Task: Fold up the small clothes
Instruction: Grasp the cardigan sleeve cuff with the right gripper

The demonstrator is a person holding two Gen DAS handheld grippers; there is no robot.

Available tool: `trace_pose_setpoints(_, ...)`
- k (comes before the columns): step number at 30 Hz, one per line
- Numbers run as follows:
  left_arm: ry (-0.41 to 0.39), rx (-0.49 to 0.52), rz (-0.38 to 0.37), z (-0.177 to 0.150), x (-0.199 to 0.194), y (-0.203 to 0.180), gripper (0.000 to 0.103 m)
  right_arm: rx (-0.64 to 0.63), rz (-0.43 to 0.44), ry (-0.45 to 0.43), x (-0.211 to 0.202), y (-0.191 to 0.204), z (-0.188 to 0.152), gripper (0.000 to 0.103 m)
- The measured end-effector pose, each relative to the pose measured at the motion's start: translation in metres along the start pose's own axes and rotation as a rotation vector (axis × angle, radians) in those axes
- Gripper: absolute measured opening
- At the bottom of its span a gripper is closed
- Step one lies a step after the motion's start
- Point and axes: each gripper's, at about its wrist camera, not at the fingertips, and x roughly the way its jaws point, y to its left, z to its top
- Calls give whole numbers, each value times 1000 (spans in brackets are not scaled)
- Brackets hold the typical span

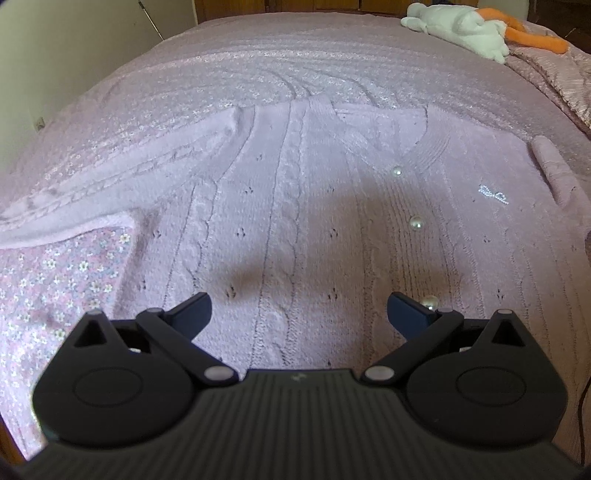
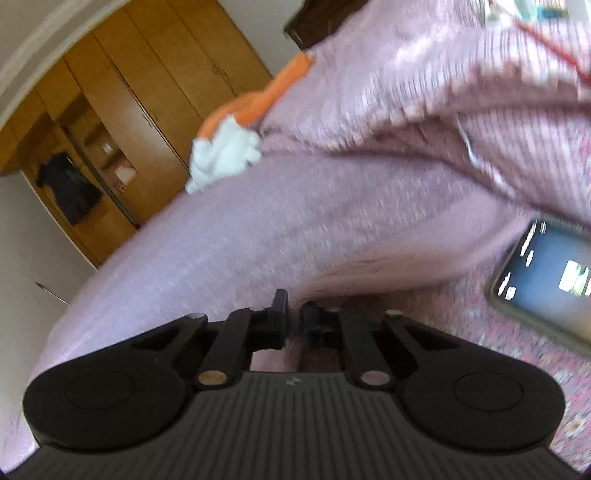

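Nearest in the left wrist view, the left gripper (image 1: 299, 308) hangs tilted downward over the cardigan (image 1: 314, 221) with its jaws spread wide and nothing between them, the dark fingertips (image 1: 192, 308) apart at 7 and 5 o'clock of the frame. Only this view shows the garment laid out: a pale lilac cable-knit piece with ribbed columns and small eyelet holes, lying flat on the bedspread (image 1: 66, 280), whose tiny floral print shows at 8 o'clock. A row of round pearl buttons (image 1: 416, 222) runs up toward 1 o'clock, a small glittery bow motif (image 1: 493, 194) sits to their right, one sleeve (image 1: 92, 195) stretches out toward 9 o'clock, and the other cuff (image 1: 554, 170) lies at 3 o'clock. Farthest off, at 1 o'clock, a white plush toy (image 1: 458, 27) with orange parts rests on the bed. The right wrist view, rolled and blurred, shows what the left one does not: the right gripper (image 2: 293, 317) with its jaws drawn nearly together on a fold of lilac knit, though the blur leaves the pinch unclear; a phone (image 2: 546, 277) with a lit screen at 3 o'clock on the floral cover; bunched pink fabric above it; the plush toy at 10 o'clock; and beyond, wooden wardrobe doors (image 2: 122, 110) with dark clothing hanging.
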Motion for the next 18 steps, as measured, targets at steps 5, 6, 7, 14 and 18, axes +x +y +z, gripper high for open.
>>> trace_pose_setpoints(5, -8, -6, 6, -1, -1, 3, 103, -60, 34, -101, -32, 15, 20, 7)
trace_pose_setpoints(6, -7, -8, 2, -1, -1, 4, 103, -72, 47, -110, -38, 19, 23, 7)
trace_pose_setpoints(7, -7, -9, -3, -2, -1, 5, 103, -90, 56, -111, -43, 25, 26, 7)
trace_pose_setpoints(14, -25, 29, 4, 5, -6, 17, 103, -218, 115, -108, -79, 89, 24, 7)
trace_pose_setpoints(18, -38, 39, 9, 13, -10, 30, 103, -283, 185, -99, -96, 137, 13, 7)
